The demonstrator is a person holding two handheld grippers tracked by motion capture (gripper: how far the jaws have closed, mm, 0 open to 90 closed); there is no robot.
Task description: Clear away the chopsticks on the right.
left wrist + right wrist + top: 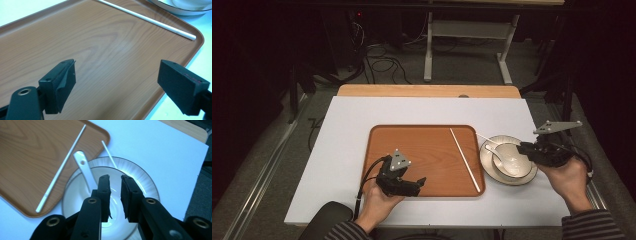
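A brown wooden tray (412,145) (100,50) (25,157) lies mid-table, with one white chopstick (464,160) (150,21) (62,167) lying along its right side. Right of the tray, a white bowl (514,162) (77,202) sits on a white plate (487,150) (147,182). A white spoon (497,152) (83,166) rests in the bowl, and a second chopstick (486,139) (108,153) leans on the plate's rim. My left gripper (421,181) (117,72) hovers wide open over the tray's near part, empty. My right gripper (523,148) (115,180) hangs above the bowl with a narrow gap between its jaws and nothing in it.
The white table (362,115) has bare room left of and behind the tray. Its far wooden edge (427,91) and right edge lie close to the plate. Cables and a table frame (467,50) stand on the floor beyond.
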